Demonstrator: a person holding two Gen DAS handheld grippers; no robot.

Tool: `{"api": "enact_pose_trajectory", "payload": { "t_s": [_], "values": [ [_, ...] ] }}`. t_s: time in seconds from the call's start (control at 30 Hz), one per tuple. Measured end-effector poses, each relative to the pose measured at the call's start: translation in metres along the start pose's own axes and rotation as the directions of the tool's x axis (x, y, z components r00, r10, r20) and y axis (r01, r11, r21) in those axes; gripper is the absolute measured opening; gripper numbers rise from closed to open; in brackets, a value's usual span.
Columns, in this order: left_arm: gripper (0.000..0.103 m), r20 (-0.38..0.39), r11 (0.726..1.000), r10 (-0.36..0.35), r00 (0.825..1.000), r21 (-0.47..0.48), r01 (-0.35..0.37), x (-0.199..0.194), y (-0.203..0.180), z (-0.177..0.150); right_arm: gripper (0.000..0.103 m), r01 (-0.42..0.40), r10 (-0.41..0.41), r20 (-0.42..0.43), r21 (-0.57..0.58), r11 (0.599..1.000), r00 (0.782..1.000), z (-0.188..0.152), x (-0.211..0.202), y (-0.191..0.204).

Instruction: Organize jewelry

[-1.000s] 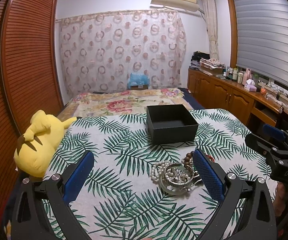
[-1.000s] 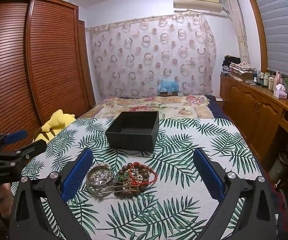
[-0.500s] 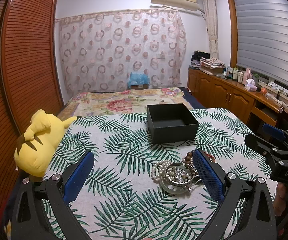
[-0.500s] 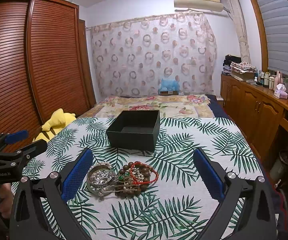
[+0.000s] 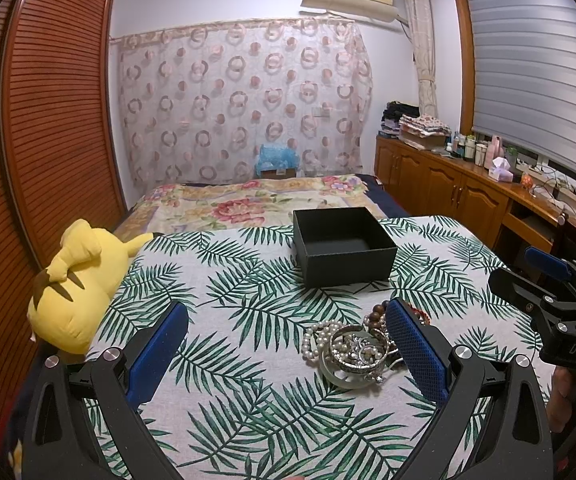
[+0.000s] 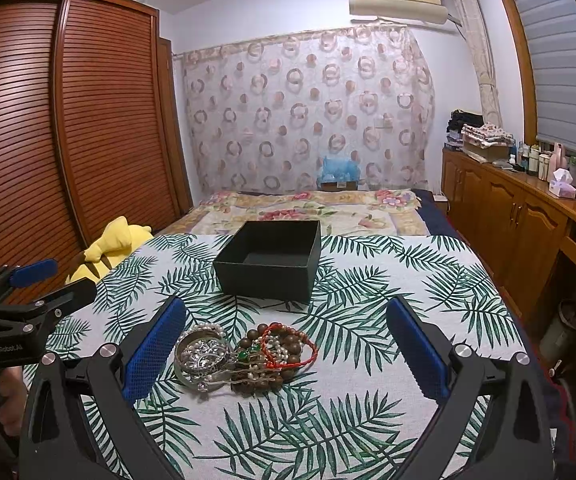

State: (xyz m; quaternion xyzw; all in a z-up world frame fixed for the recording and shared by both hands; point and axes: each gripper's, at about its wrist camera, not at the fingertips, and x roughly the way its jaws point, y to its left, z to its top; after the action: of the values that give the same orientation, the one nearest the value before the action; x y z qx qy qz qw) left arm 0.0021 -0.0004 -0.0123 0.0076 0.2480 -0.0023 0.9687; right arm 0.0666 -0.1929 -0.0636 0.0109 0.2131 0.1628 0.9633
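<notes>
1. Black box sits open on my palm-print cloth; jewelry pile lies just before it.
2. My left gripper and right gripper: jaws wide, holding nothing.

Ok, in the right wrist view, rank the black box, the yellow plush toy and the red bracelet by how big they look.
1. black box
2. yellow plush toy, partly hidden, so unsure
3. red bracelet, smallest although nearest

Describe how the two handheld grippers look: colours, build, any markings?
Both are matte black frames with silver bolts and blue textured pads on the fingers. The left gripper reads "GenRobot.AI" on its body in the right wrist view; the right gripper shows "DAS". Bare hands hold them; no cables visible.
</notes>
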Motion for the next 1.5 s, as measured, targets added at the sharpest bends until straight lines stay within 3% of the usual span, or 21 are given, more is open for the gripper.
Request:
{"api": "enact_pose_trajectory", "payload": {
  "t_s": [0.53, 0.77, 1.07, 1.5],
  "values": [
    [0.095, -0.004, 1.0, -0.013, 1.0, -0.001, 0.013, 0.004, -0.002, -0.003, 0.101, -0.002, 0.002, 0.005, -0.004, 1.0, 1.0, -0.001, 0.003, 0.011],
    [0.095, -0.045, 1.0, -0.027, 0.999, -0.002, 0.027, 0.014, -0.002, -0.009, 0.101, -0.005, 0.005, -0.01, 0.001, 1.0, 1.0, -0.005, 0.008, 0.017],
    [0.095, -0.144, 0.997, -0.065, 0.987, 0.026, 0.07, 0.043, -0.007, -0.02, 0.1, -0.045, 0.046, -0.047, 0.01, 0.999, 0.998, -0.016, 0.022, -0.005],
    [0.095, -0.277, 0.975, -0.172, 0.945, 0.087, 0.203, 0.086, -0.022, -0.025, 0.076, -0.092, 0.085, -0.162, -0.037, 0.995, 0.983, -0.035, 0.046, -0.013]
  ]
}}
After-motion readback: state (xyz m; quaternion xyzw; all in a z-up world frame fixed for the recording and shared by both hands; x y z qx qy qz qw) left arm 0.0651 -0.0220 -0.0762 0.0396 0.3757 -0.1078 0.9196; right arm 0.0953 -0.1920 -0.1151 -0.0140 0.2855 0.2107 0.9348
